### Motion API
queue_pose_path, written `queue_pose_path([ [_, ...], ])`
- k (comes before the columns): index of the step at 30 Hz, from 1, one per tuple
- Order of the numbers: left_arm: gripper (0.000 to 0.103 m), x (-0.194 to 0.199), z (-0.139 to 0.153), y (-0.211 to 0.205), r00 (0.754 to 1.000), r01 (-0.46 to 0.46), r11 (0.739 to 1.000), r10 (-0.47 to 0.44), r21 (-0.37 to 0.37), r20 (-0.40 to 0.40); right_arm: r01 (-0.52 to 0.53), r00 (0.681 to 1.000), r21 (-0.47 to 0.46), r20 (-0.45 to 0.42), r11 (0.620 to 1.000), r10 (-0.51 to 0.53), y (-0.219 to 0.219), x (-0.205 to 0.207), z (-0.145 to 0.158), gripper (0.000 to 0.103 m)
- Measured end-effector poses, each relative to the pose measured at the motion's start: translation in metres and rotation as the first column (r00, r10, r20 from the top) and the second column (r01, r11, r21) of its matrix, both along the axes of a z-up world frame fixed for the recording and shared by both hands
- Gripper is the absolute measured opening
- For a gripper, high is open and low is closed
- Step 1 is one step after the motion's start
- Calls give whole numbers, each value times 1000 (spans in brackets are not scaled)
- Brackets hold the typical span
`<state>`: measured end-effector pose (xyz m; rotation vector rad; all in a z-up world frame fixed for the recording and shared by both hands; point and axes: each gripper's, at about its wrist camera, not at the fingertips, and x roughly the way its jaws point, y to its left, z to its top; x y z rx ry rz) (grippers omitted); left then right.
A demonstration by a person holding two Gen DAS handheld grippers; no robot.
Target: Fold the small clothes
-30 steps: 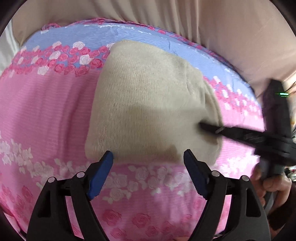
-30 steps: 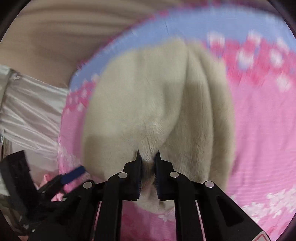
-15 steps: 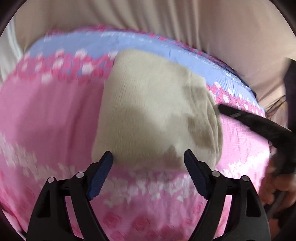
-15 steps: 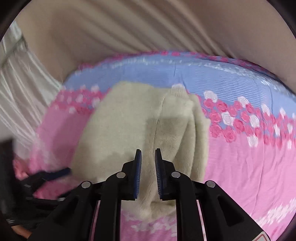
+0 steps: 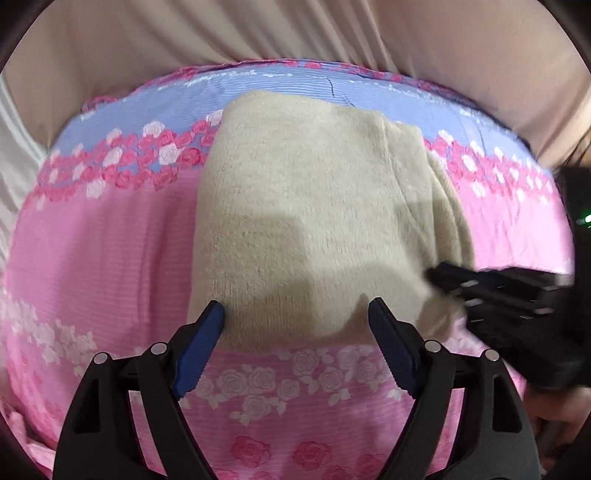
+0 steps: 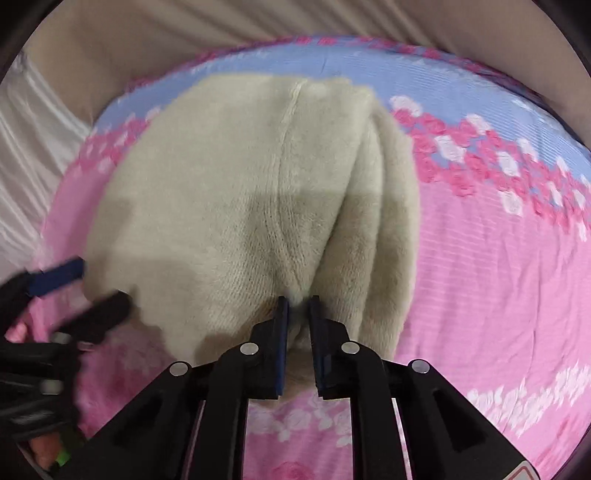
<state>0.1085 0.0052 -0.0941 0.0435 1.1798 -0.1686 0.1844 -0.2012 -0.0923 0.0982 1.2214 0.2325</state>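
Broadly, largest first. Bed, one: covered by a floral sheet [image 5: 110,236], pink with rose bands and a blue stripe along the far edge; it serves as the folding surface. Behind it, a beige curtain [image 5: 295,33] in pleats, well clear of the work.

Beige fleece garment [image 5: 295,206], one: lies on the sheet's middle, reaching up onto the blue stripe, already doubled over, with layered edges stacked along its right side; judged to be mid-fold.

Right gripper [image 6: 298,306], one: jaws drawn nearly together on the garment's near edge, pinching a tuck of fleece, probably to lift or drag that edge across.

Left gripper [image 5: 295,317], one: jaws spread wide, empty, poised just at the near hem, seemingly ready to take a second hold.

Obstructions: none on the sheet; the two grippers are close together at the near right corner and could crowd each other.
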Motion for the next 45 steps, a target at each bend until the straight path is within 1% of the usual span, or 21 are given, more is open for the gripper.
queue_pose_path([
  [1,78,-3,2,0,1000,5,1000,-5,4,2,-1,1000,8,31,1000,0,0,-5,12,13],
  [3,78,-8,3,1,1000,-2,1000,2,-4,4,-14,998,0,63,1000,14,4,-14,21,13],
  [5,78,-11,3,4,1000,-15,1000,15,-21,-5,-16,999,-15,47,1000,16,7,-19,16,13],
  [6,78,-13,3,5,1000,-20,1000,20,-22,-8,-6,1000,-21,29,1000,7,6,-20,9,13],
  [8,78,-19,4,6,1000,-15,1000,15,-15,2,19,1000,-20,11,1000,-19,2,-29,6,13],
  [10,78,-24,5,6,1000,-9,1000,9,3,8,49,999,-20,12,999,-49,-8,-38,2,13],
  [15,78,-38,2,11,1000,-26,1000,26,15,9,111,994,-13,20,994,-111,-16,-59,-9,14],
  [21,78,-55,2,11,998,-21,998,16,66,69,131,991,-14,36,991,-130,-11,-82,-13,25],
  [23,78,-60,1,11,996,-19,997,13,76,83,136,989,-22,67,990,-135,-6,-89,-12,39],
  [24,79,-62,0,11,996,-20,997,13,80,93,141,987,-26,88,990,-138,-4,-93,-11,41],
  [25,81,-65,-2,12,994,-23,995,13,92,106,143,984,-27,110,989,-139,-1,-98,-11,43],
  [26,83,-68,-4,13,993,-27,995,15,99,116,143,983,-28,122,989,-138,2,-101,-12,44],
  [27,83,-70,-7,15,992,-31,994,19,102,123,146,981,-32,131,989,-140,5,-104,-13,44],
  [28,83,-73,-11,17,991,-45,993,30,110,131,152,980,-34,136,988,-146,8,-107,-16,47],
  [30,83,-76,-16,23,988,-63,992,47,105,150,173,976,-19,137,985,-168,10,-112,-21,50],
  [31,83,-78,-19,27,985,-74,992,57,101,160,188,972,-13,143,982,-184,11,-116,-24,53],
  [32,83,-79,-22,31,984,-83,991,65,104,167,200,969,-14,149,980,-196,12,-118,-26,59],
  [34,83,-82,-28,36,983,-97,990,78,105,167,216,964,-22,164,976,-210,14,-123,-28,64],
  [36,83,-84,-31,40,983,-101,990,85,96,165,233,958,-24,178,972,-225,16,-127,-28,66],
  [40,83,-89,-29,47,977,-112,991,95,79,189,247,953,-16,188,969,-240,21,-134,-29,73],
  [45,85,-94,-22,46,970,-96,993,78,65,230,240,953,-26,197,971,-230,28,-141,-29,74],
])
